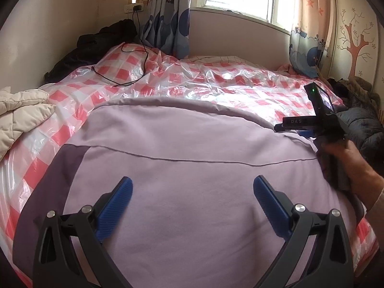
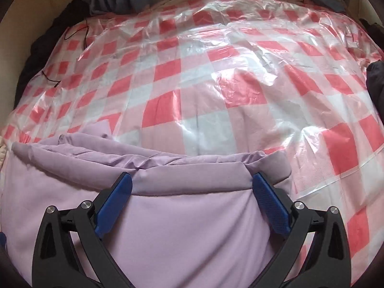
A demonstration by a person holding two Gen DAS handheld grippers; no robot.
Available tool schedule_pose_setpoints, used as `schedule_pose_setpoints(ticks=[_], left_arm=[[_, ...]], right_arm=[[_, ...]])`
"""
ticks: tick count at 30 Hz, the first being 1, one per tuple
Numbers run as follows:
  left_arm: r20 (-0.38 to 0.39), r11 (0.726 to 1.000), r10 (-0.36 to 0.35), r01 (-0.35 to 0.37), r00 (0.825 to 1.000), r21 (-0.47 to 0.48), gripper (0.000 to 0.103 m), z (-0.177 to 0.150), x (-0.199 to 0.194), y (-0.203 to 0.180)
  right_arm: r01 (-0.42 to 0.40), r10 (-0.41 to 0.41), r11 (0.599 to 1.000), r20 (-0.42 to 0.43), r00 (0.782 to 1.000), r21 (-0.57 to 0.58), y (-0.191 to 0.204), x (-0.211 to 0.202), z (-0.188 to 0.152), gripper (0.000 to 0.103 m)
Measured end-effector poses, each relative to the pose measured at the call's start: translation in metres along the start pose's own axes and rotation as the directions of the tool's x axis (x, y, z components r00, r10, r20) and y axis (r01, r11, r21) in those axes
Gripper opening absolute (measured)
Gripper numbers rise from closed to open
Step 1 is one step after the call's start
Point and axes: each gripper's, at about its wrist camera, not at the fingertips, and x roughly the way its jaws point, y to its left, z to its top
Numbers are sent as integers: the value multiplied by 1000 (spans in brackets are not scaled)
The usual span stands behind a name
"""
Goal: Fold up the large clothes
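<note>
A large lilac jacket (image 1: 192, 158) is spread across the near part of the bed (image 2: 216, 76), which is covered by a glossy plastic sheet (image 1: 192, 76) in pink and white checks. In the left wrist view the left gripper (image 1: 192, 202) is seen with its blue fingers (image 1: 115, 210) spread wide over the flat middle of the jacket, with nothing between them. The right gripper (image 1: 294, 128) is seen at about 3 o'clock in that view, at the jacket's right edge. In its own view the right gripper (image 2: 192, 198) is likewise held wide, with a rolled lilac hem (image 2: 189, 182) lying between the fingers; whether the pads touch the cloth cannot be told.

Several risks can be judged from here. The plastic sheet looks slick, so the whole jacket could be dragged along instead of being folded when one edge is pulled. If the bunched hem is pinched shallowly, only the top layer might be caught and the fold would come out uneven. The plastic itself could be nipped together with the cloth at the edge. A black cable (image 1: 134, 72) lies at about 11 o'clock on the bed, well apart, and a beige quilt (image 1: 21, 115) at 9 o'clock; either could be snagged by a wide sweep.
</note>
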Motion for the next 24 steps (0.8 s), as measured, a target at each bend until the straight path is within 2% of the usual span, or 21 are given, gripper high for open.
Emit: schedule_pose_setpoints(ticks=[6, 9, 11, 12, 13, 15, 16, 18, 19, 21, 24], left_arm=[[-21, 1000, -8, 8, 1000, -13, 97, 1, 4, 3], [-43, 997, -40, 38, 998, -64, 97, 3, 8, 10], [-66, 990, -83, 75, 994, -117, 97, 2, 11, 20], [-70, 988, -95, 85, 993, -129, 97, 1, 12, 23], [-73, 986, -104, 93, 992, -138, 97, 0, 12, 28], [-69, 982, -134, 123, 989, -145, 97, -2, 12, 33], [-58, 981, -147, 139, 987, -134, 97, -4, 10, 33], [-49, 983, -164, 159, 985, -92, 97, -8, 9, 32], [-51, 984, -172, 169, 984, -61, 97, -11, 7, 31], [-74, 982, -188, 186, 979, -32, 97, -15, 1, 31], [-98, 963, -252, 239, 963, -127, 97, -16, -25, 42]], right_arm=[[17, -17, 1000, -3, 1000, -13, 4, 2, -1, 97], [50, -50, 998, -23, 998, -29, 12, -11, -3, 97], [-37, 39, 999, 52, 998, -24, 25, -56, -17, 97], [-73, 79, 995, 93, 992, -68, 36, -86, -30, 97], [-85, 96, 992, 117, 988, -97, 42, -106, -41, 97], [-170, 183, 979, 121, 976, -110, 39, -143, -70, 97], [-224, 232, 971, 101, 967, -82, 28, -158, -88, 97], [-380, 378, 924, 72, 923, 33, -11, -186, -128, 97], [-422, 417, 902, 64, 906, 95, -30, -192, -145, 97], [-459, 461, 859, 45, 886, 229, -67, -197, -180, 97], [-481, 510, 797, 19, 860, 364, -108, -195, -228, 97]])
